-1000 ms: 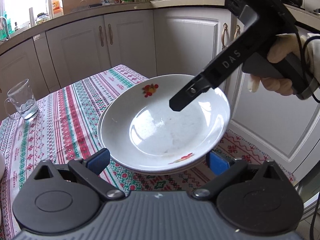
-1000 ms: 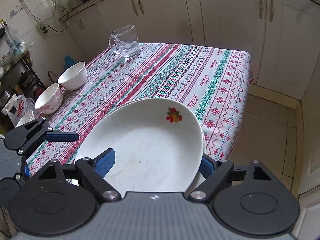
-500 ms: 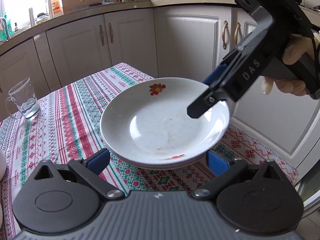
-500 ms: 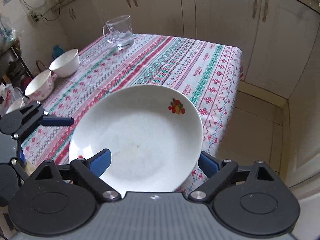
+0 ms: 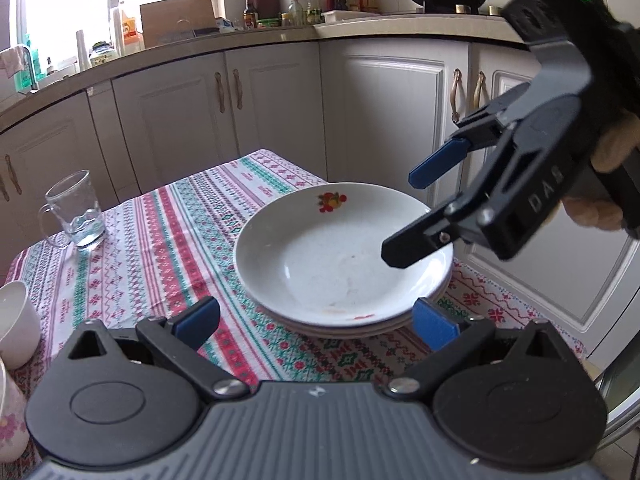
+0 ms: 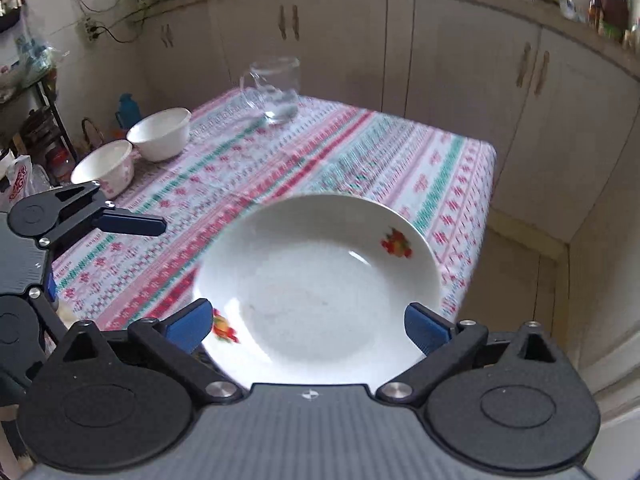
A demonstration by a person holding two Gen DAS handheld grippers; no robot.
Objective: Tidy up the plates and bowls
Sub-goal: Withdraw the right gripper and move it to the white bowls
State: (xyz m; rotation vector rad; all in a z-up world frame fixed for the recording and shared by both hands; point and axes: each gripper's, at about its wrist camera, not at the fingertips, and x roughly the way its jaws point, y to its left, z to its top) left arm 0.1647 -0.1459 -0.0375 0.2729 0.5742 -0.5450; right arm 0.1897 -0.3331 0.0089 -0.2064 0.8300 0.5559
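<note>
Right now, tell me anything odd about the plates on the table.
The plate stack sits at the table's corner, near the edge. The top plate shows faint reddish smears inside, so it looks unwashed. Nothing is chipped or spilled.

Cream cabinets (image 5: pixel 276 92) wrap the kitchen beneath a countertop (image 5: pixel 208 46); daylight floods a window (image 5: pixel 64 8).

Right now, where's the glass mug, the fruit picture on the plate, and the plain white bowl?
mug (image 5: pixel 76 216), left wrist view, its side wall.
fruit picture (image 5: pixel 331 202), left wrist view, plate's far rim.
white bowl (image 6: pixel 160 134), right wrist view, outer wall.
</note>
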